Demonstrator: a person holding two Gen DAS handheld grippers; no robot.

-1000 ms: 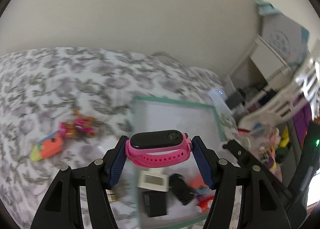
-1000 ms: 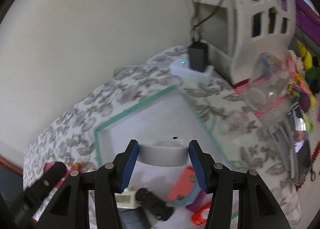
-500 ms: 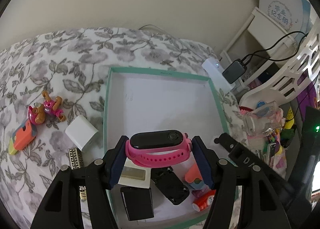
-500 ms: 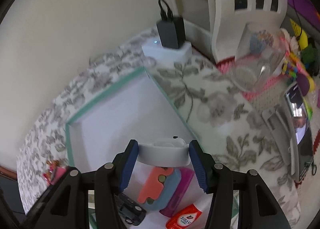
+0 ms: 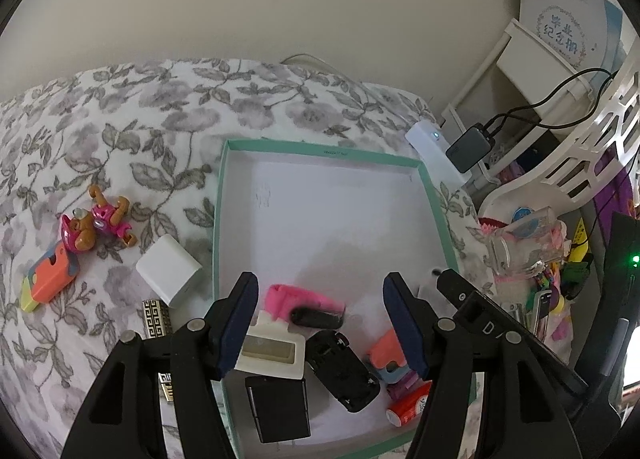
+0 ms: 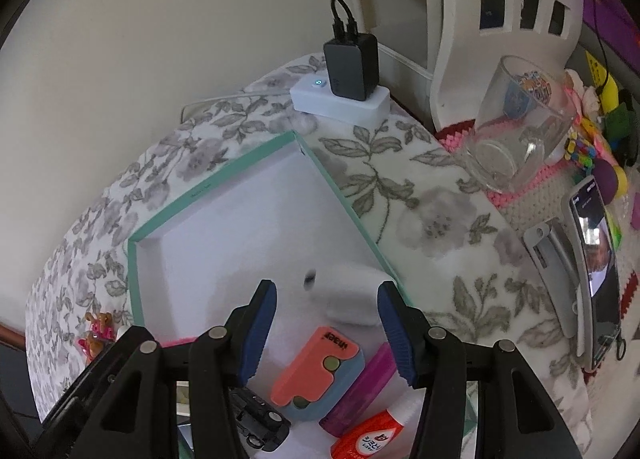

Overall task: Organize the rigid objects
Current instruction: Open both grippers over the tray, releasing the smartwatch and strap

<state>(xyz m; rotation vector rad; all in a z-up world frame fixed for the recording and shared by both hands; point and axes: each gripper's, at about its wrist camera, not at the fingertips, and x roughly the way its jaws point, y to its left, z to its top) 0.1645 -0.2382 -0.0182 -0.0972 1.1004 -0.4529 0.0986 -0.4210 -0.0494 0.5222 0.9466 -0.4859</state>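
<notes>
A white box with a teal rim point(image 5: 320, 147) lies on the flowered bedspread. My left gripper point(image 5: 320, 291) stands open over its near half. The pink watch point(image 5: 304, 305) with a black face lies blurred on the box floor below the fingers, free of both pads. My right gripper point(image 6: 327, 293) is open too. A white watch band point(image 6: 348, 295), blurred, sits loose by the box's right wall point(image 6: 360, 227), touching neither pad. Near the front of the box lie a white device point(image 5: 272, 355), a black charger point(image 5: 278, 407), a black toy car point(image 5: 344, 367), an orange eraser point(image 6: 316, 367) and a red tube point(image 6: 368, 439).
Left of the box on the bedspread lie a white charger cube point(image 5: 168, 271), a pink toy figure point(image 5: 96, 223), an orange toy point(image 5: 48, 279) and a gold-patterned lighter point(image 5: 154, 319). A power strip point(image 6: 340, 101), a glass mug point(image 6: 516, 127) and a phone point(image 6: 596, 255) stand to the right.
Both grippers sank toward the box. The pink watch has left the left pads and dropped into the box. The white band has left the right pads and dropped by the box's right wall.
</notes>
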